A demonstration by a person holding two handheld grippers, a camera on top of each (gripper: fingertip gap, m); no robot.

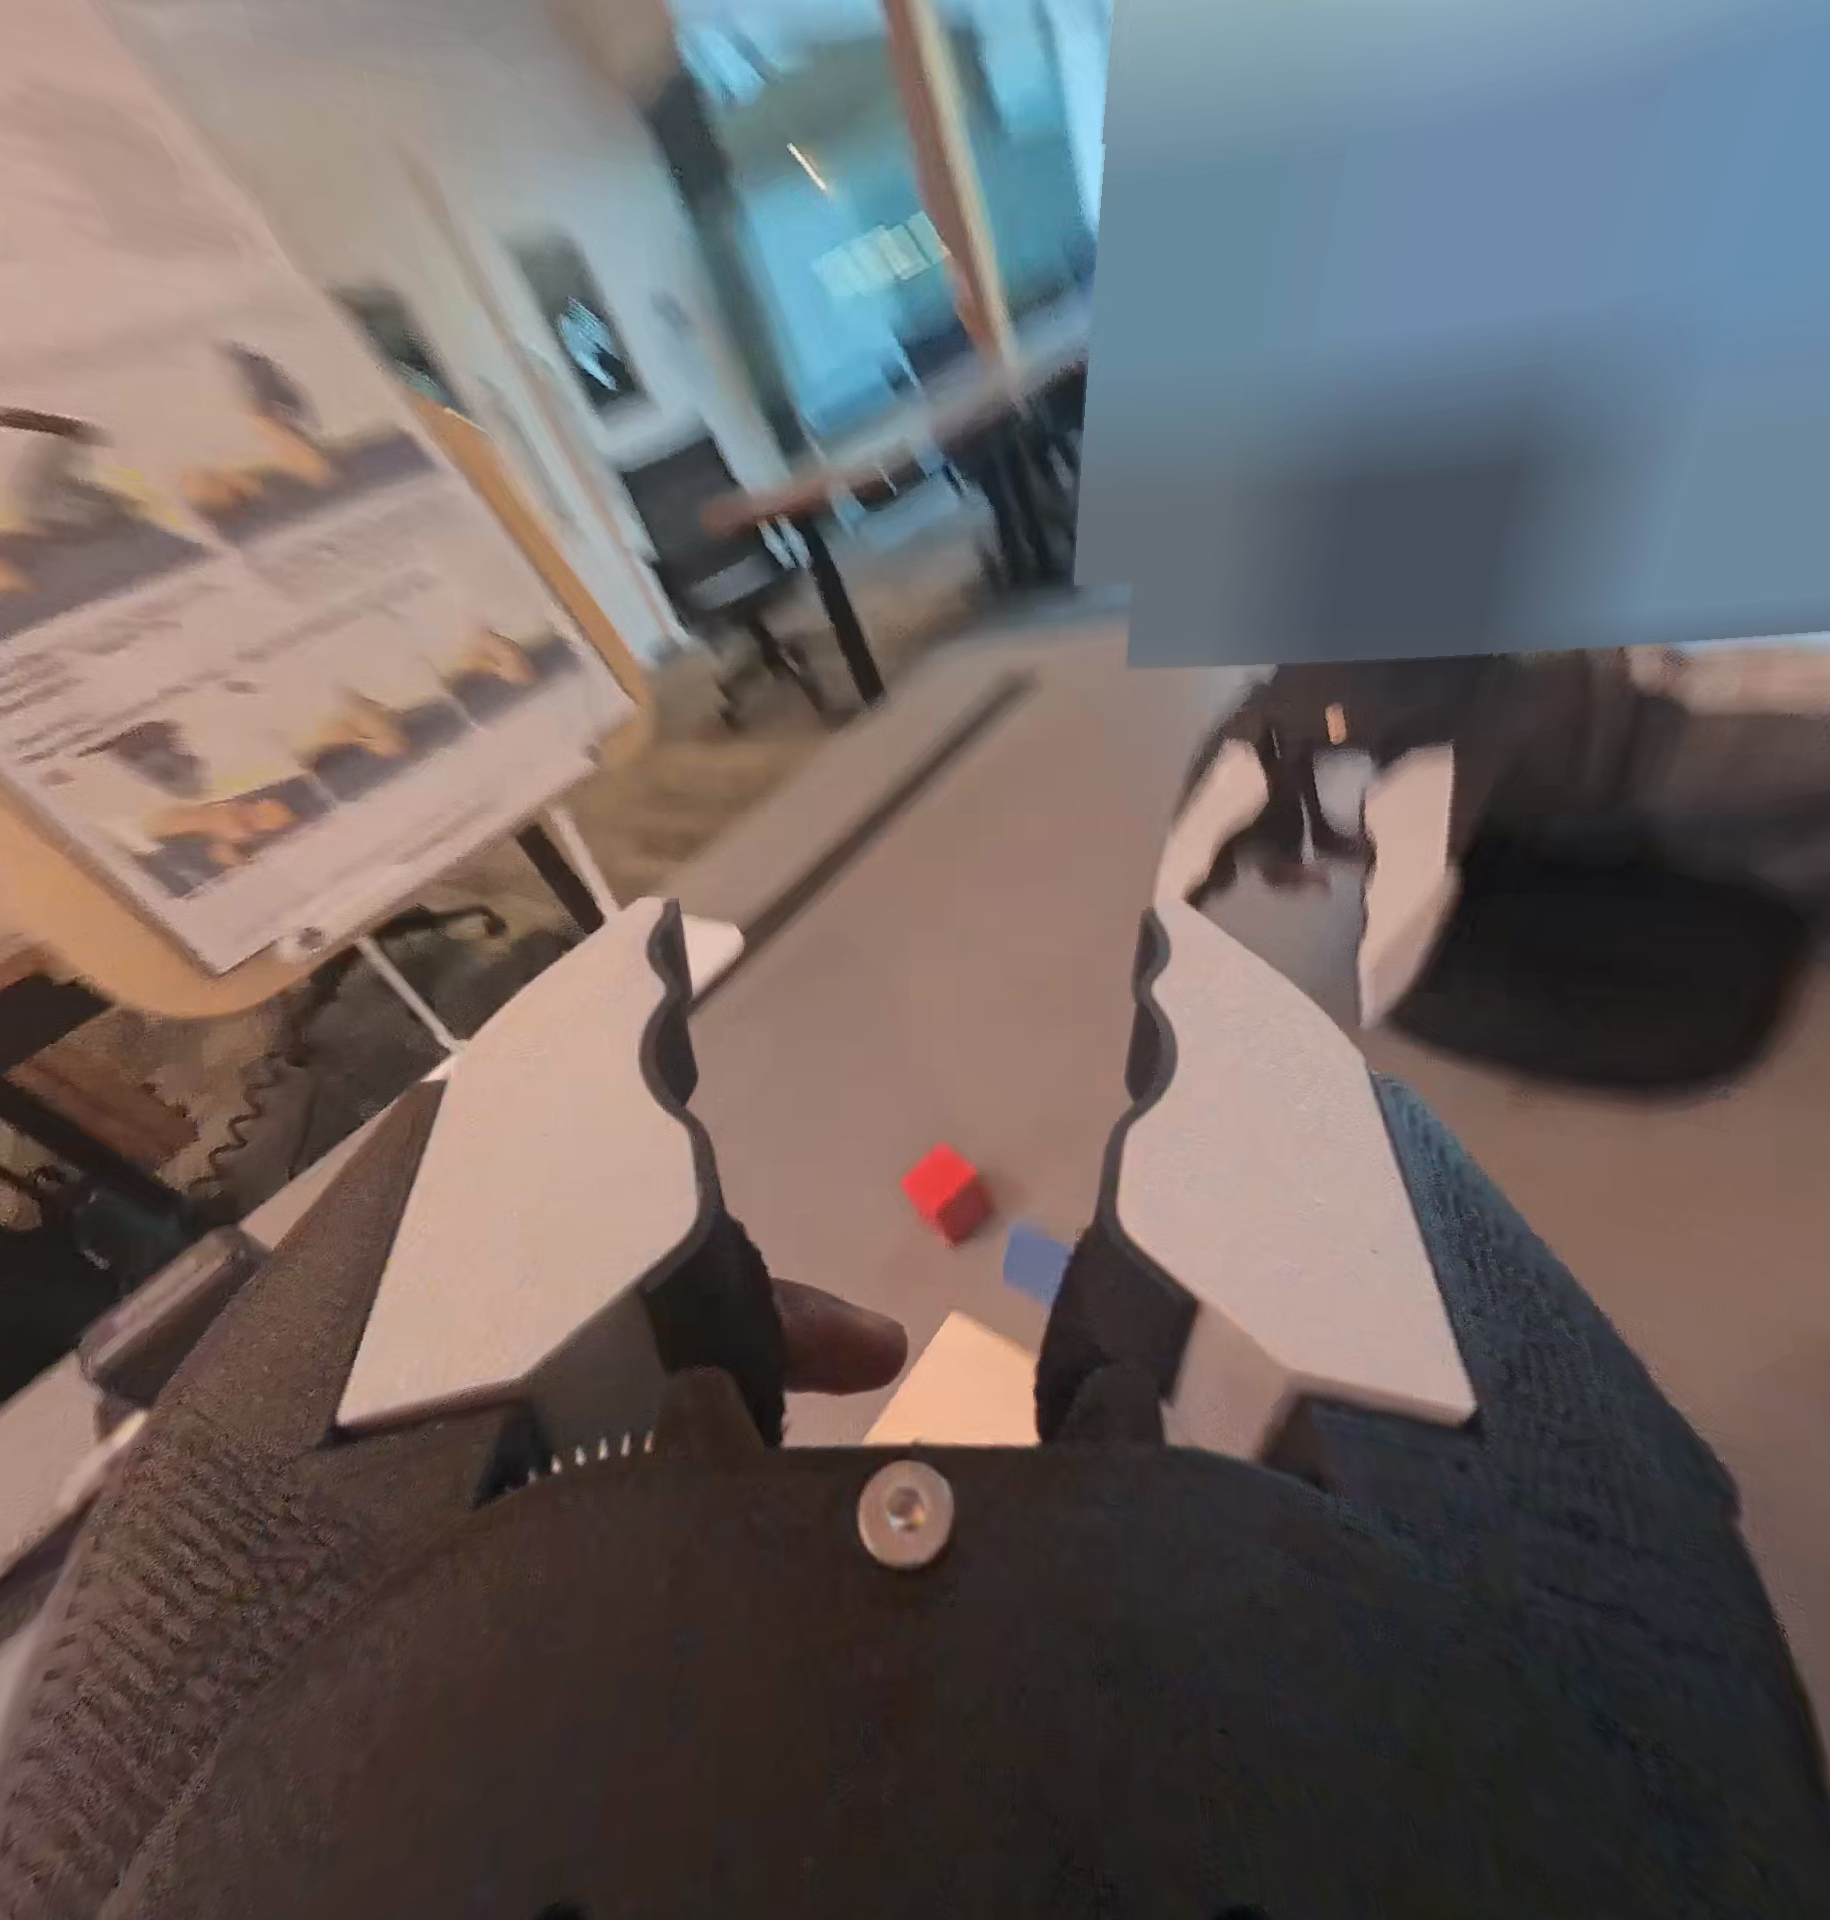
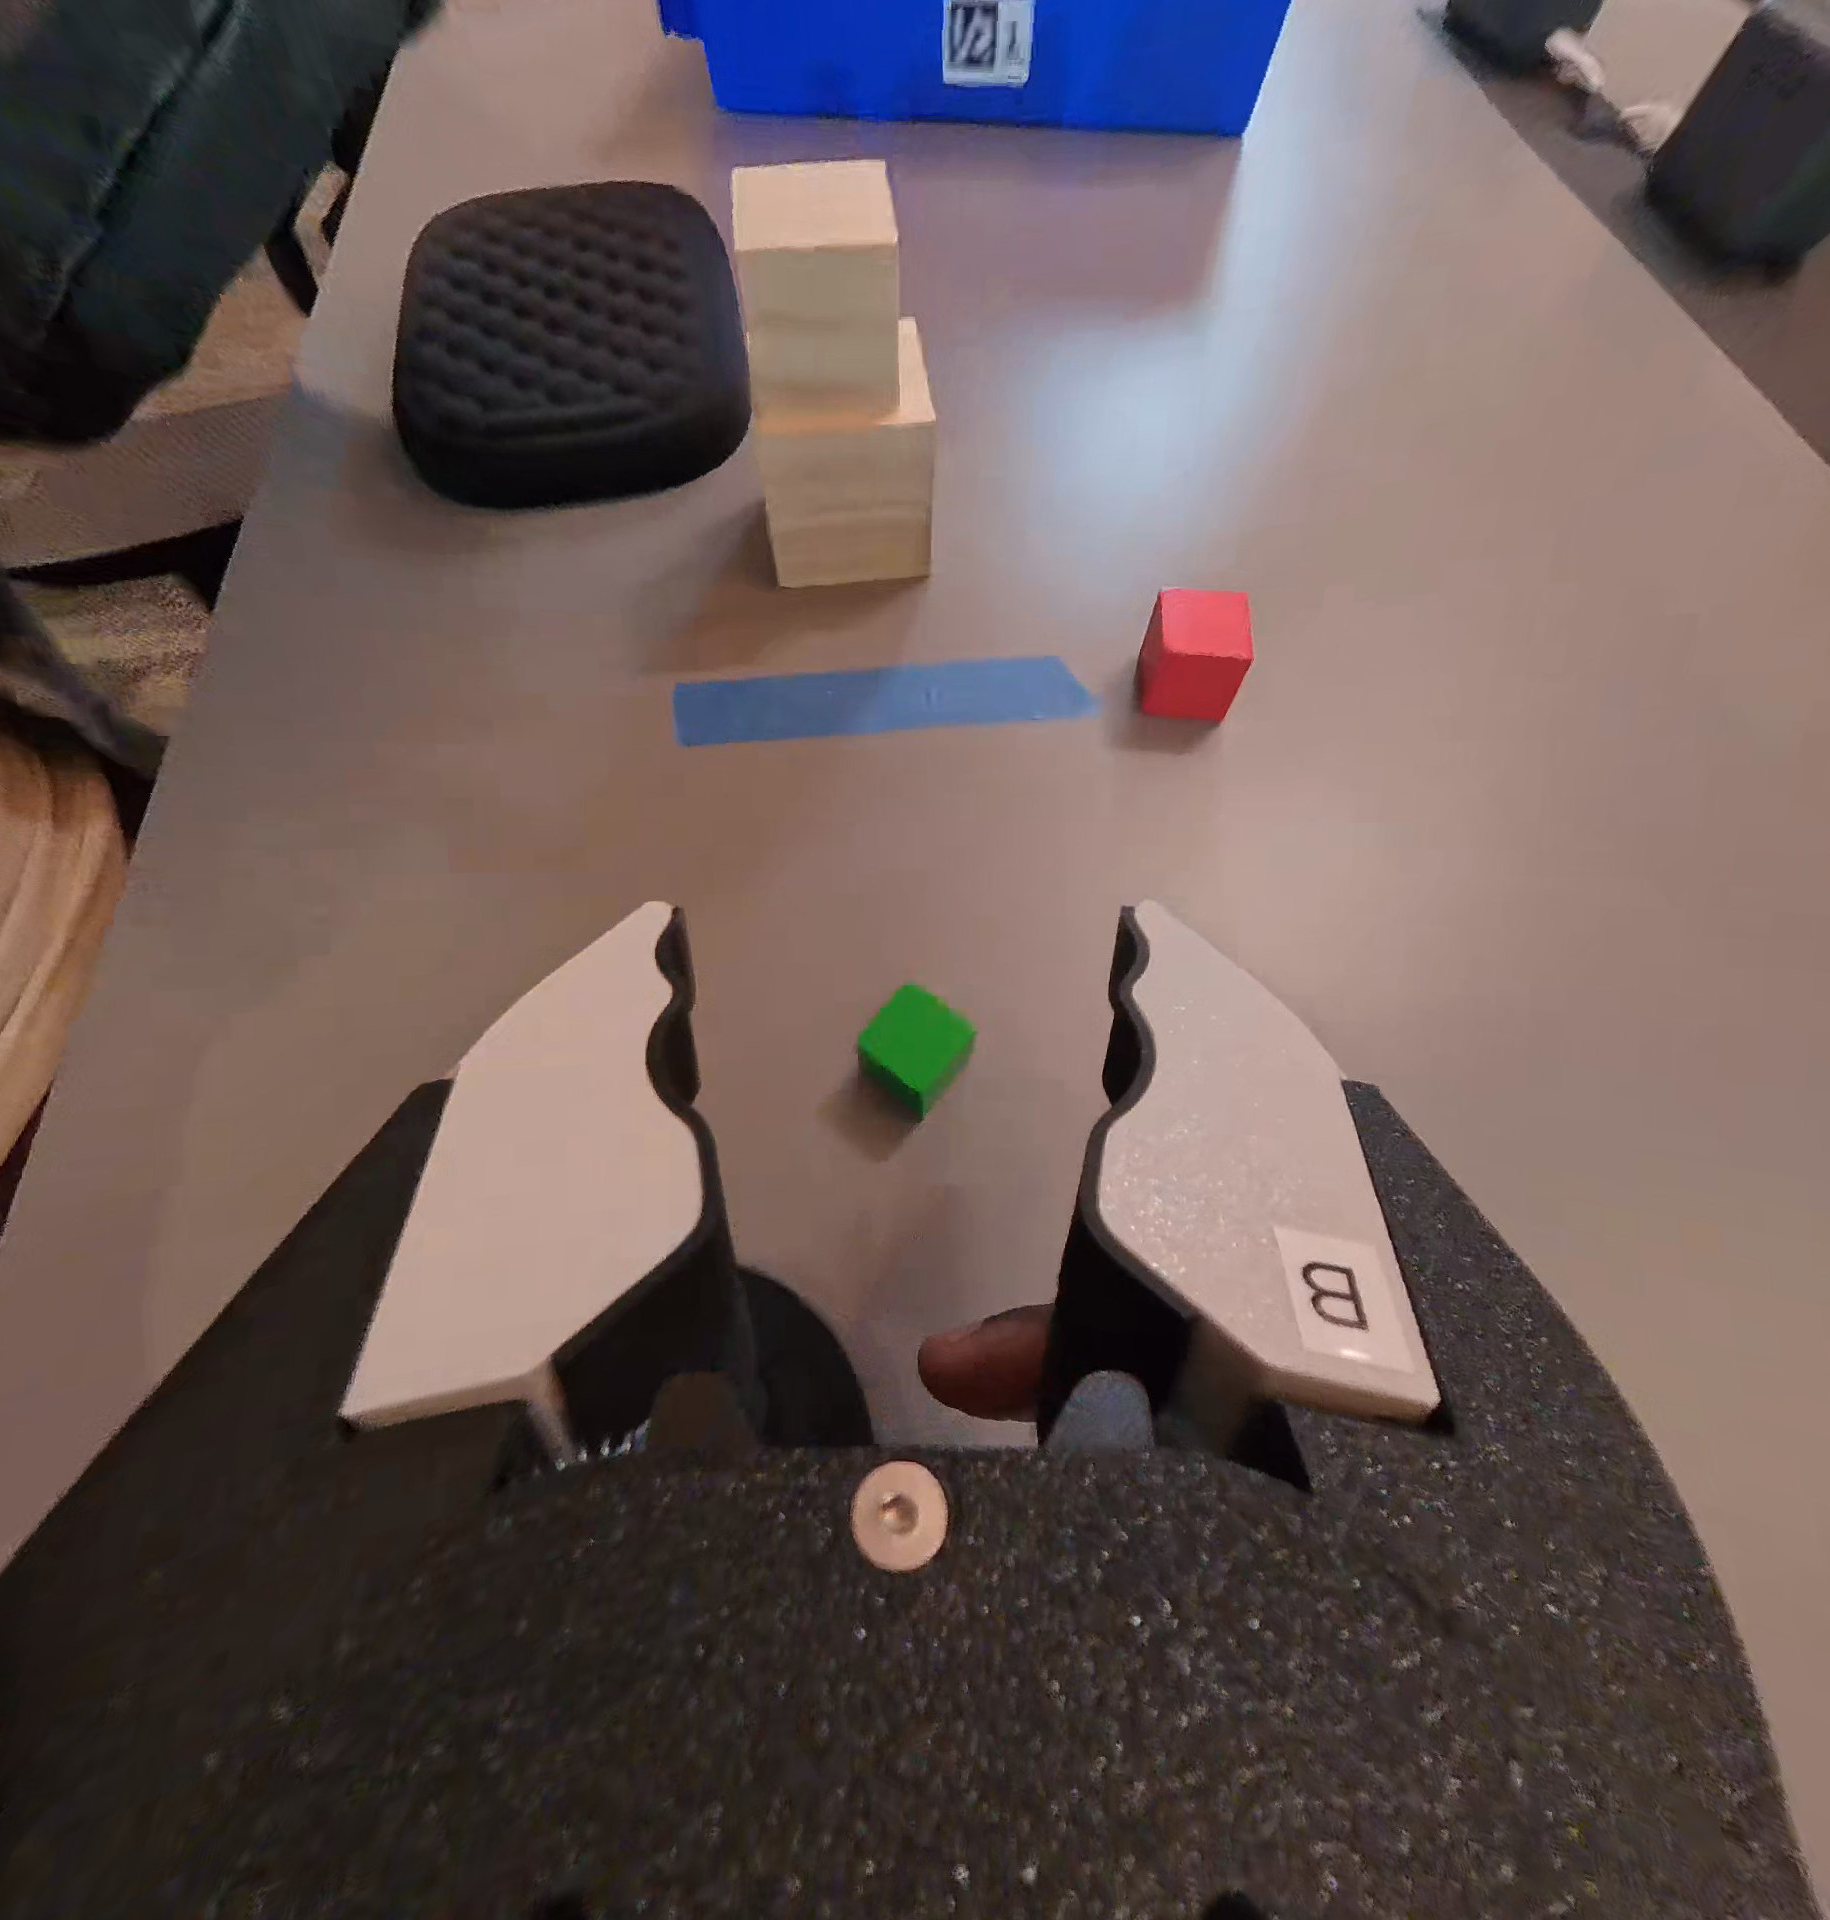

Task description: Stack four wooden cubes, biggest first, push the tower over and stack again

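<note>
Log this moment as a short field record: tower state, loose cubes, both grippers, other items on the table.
tower: smaller plain wooden cube on larger plain wooden cube
loose cubes: red cube, green cube, both on grey table
right gripper: open, above green cube, pads clear of it
left gripper: open, holding nothing
other items: blue tape strip, black padded case, blue bin

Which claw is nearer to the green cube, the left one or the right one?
Right. The right claw is open, with the green cube on the table between its fingers, untouched. The left claw is open and raised near the red cube; its view shows no green cube.
</note>
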